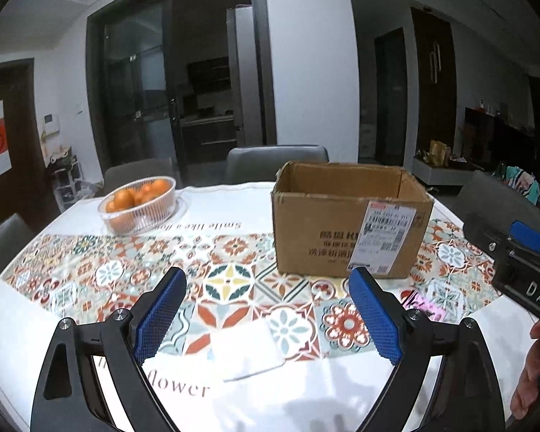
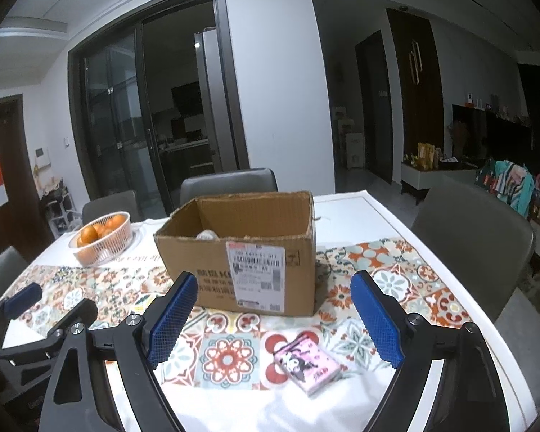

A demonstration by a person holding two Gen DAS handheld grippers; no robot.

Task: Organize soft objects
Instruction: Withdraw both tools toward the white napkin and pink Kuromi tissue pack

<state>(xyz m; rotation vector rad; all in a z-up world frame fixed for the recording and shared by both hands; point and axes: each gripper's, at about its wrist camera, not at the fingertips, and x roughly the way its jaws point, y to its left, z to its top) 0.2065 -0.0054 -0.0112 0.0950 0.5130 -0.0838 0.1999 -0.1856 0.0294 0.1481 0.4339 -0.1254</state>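
A white folded soft pack (image 1: pixel 246 351) lies on the patterned tablecloth between the open fingers of my left gripper (image 1: pixel 268 289), which is empty and just above it. A pink tissue pack with a cartoon print (image 2: pixel 307 363) lies between the open fingers of my right gripper (image 2: pixel 273 295), also empty; it also shows in the left wrist view (image 1: pixel 426 306). An open cardboard box (image 1: pixel 349 219) stands behind both; in the right wrist view (image 2: pixel 241 248) something white (image 2: pixel 208 234) shows inside it.
A clear bowl of oranges (image 1: pixel 138 203) stands at the table's far left, also in the right wrist view (image 2: pixel 102 237). Grey chairs (image 2: pixel 475 237) surround the table. The right gripper's body (image 1: pixel 514 259) shows at the right of the left wrist view.
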